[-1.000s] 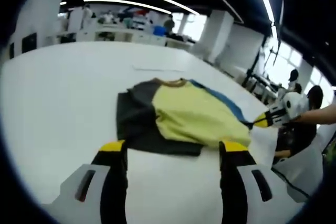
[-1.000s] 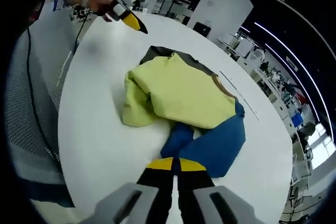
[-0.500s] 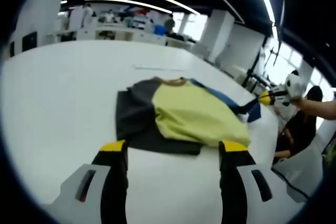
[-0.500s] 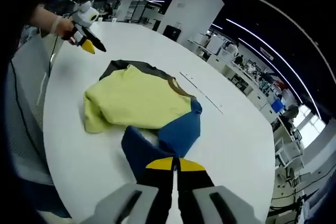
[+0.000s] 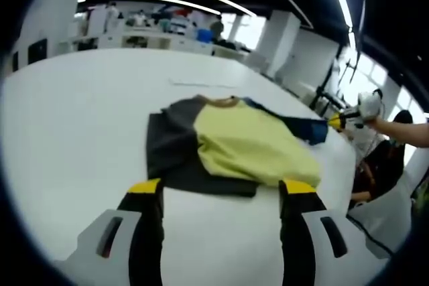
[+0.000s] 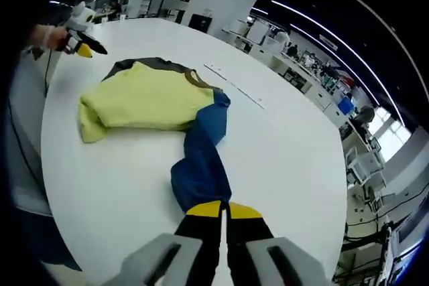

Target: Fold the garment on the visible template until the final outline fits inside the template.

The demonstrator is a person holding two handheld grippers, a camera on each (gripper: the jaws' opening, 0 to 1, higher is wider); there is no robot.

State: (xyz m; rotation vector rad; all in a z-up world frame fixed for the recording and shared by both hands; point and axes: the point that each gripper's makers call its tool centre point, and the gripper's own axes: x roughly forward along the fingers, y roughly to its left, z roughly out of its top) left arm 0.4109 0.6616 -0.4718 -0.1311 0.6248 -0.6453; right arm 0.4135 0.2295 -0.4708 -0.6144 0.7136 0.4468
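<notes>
Blue sleeve (image 6: 201,165) end hidden between right tongs (image 6: 223,211).

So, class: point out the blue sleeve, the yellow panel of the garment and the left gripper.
blue sleeve (image 6: 201,165), right gripper view, middle of the stretched-out fabric.
yellow panel (image 5: 248,145), left gripper view, centre of the folded yellow cloth.
left gripper (image 5: 221,189), left gripper view, midway between its yellow-tipped fingers.

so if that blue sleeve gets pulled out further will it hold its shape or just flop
Probably flop: the blue sleeve, pinched in the right hand-held gripper, twists and sags into a loose band instead of staying flat. The garment looks soft and light, bunching in folds on the white table. It may also drag the yellow panel along, since nothing pins it down.
</notes>
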